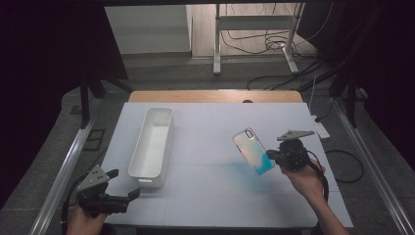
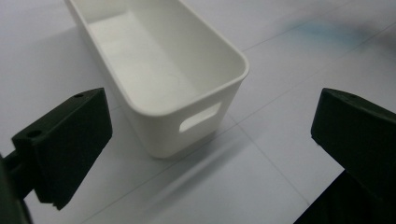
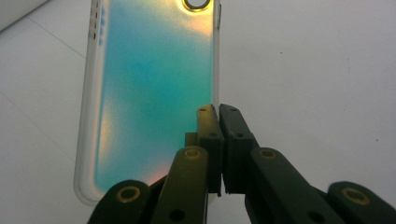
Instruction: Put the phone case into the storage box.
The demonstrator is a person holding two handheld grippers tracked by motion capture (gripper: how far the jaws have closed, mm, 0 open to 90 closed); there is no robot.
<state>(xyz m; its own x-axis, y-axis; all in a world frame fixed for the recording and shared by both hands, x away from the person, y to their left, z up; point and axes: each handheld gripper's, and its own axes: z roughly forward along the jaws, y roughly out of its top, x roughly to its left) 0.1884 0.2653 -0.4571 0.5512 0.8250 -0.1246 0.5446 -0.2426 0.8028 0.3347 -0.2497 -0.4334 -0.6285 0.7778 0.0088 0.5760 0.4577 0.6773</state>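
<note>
The left tool (image 1: 123, 185) is matt black, with a grey three-cornered plate on top that carries a few small dark holes. A black cable loops away from its rear. Its two jaws are thick black blocks with slanted faces and small screw holes near the corners. The right tool (image 1: 270, 155) is the same make: black body, grey three-cornered plate above, black cable curling round behind the hand. Its jaws are slim, flat black bars. They hang on black link arms with rounded ends, each fixed by a brass-coloured ringed pivot. Both forearms are bare, with no sleeves.
</note>
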